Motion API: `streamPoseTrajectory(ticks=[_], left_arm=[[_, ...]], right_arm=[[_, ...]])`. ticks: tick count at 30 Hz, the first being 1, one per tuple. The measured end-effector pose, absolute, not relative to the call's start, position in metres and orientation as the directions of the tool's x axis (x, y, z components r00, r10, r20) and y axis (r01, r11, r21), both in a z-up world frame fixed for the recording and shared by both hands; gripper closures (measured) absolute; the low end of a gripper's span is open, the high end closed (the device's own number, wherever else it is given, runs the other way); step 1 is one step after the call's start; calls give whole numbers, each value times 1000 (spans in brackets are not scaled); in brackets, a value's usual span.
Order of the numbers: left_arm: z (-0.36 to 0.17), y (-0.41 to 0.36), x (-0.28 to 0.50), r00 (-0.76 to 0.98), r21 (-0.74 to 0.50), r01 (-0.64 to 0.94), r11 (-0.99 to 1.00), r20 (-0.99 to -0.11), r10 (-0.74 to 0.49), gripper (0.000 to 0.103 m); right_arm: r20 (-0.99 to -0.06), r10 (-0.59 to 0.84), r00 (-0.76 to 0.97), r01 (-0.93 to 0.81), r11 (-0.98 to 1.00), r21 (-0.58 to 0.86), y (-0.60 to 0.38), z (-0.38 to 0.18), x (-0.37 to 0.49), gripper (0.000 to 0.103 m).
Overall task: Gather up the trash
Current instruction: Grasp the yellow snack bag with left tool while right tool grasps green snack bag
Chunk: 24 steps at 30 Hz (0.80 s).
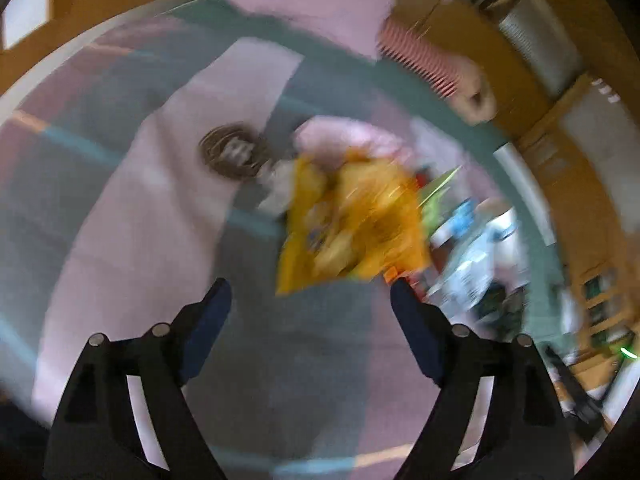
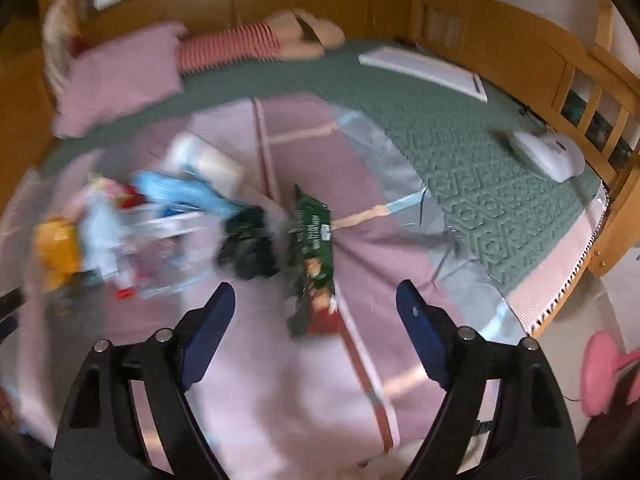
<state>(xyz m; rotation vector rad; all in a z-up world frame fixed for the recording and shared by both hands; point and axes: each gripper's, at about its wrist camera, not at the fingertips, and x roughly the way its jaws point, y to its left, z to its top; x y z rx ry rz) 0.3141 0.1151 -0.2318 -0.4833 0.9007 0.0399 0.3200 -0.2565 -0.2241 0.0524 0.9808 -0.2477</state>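
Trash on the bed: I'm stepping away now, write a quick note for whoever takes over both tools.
Left tool: open, empty, pointed at the yellow snack bag.
Right tool: open, empty, green snack bag ahead between its fingers, not gripped.
Other wrappers lie piled on the pink blanket, left of the green bag.
Done: nothing picked up in view.
Left: grab both bags, then the pile.

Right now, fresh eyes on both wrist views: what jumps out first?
The crumpled yellow snack bag lies on the pink bedspread, just ahead of the open left gripper. In the right view, a dark green snack wrapper lies ahead of the open right gripper, with a blurred heap of mixed litter to its left.
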Motion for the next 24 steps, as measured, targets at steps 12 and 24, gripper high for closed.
streamPoseTrajectory(ticks=[12,24], left_arm=[[-244,102,348,646,-228,-35,973,-748,-152,5],[-264,64,363,599,-193,114,975,-769,-222,79]], right_arm=[[-880,56,472,122,984,128,-243,-266,322,85],[-794,133,593,38,981,192,-234,-199,217,85]])
